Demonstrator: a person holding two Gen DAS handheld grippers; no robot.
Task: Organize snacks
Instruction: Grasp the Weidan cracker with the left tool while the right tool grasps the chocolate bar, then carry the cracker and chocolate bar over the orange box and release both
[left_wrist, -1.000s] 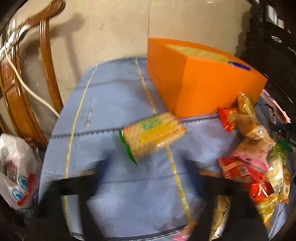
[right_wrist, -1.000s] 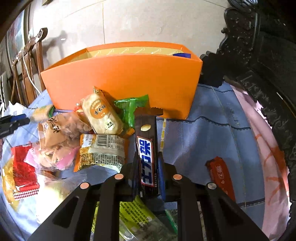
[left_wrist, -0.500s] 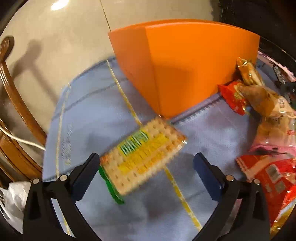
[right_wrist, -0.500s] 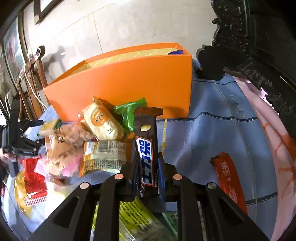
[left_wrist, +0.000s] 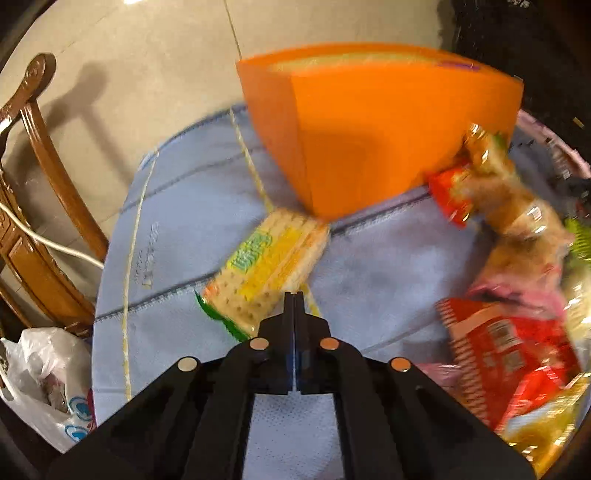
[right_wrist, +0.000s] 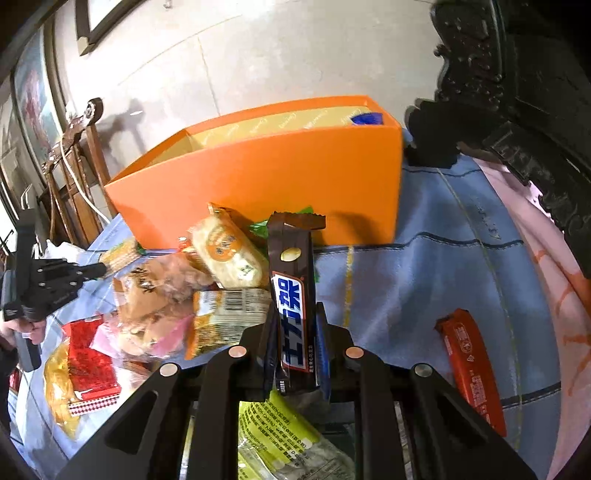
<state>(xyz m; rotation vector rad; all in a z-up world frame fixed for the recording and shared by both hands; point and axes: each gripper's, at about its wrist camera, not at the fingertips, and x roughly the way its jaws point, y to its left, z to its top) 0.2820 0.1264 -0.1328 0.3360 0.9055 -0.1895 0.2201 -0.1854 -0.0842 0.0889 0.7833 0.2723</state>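
Both tongs are pressed together, my right gripper (right_wrist: 293, 334) pinching the chocolate bar (right_wrist: 291, 295) for the orange box (right_wrist: 258, 184), my left gripper (left_wrist: 294, 295) having just snapped closed, empty, beside the cracker pack (left_wrist: 266, 269).

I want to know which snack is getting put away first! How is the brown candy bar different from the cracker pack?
The brown candy bar is long, dark and narrow; the cracker pack is wide, pale and yellow-green. The candy bar is clamped upright in the right gripper; the cracker pack lies flat on the blue cloth, not held. The left gripper has just snapped shut, empty, beside the cracker pack. Both snacks are outside the orange box.
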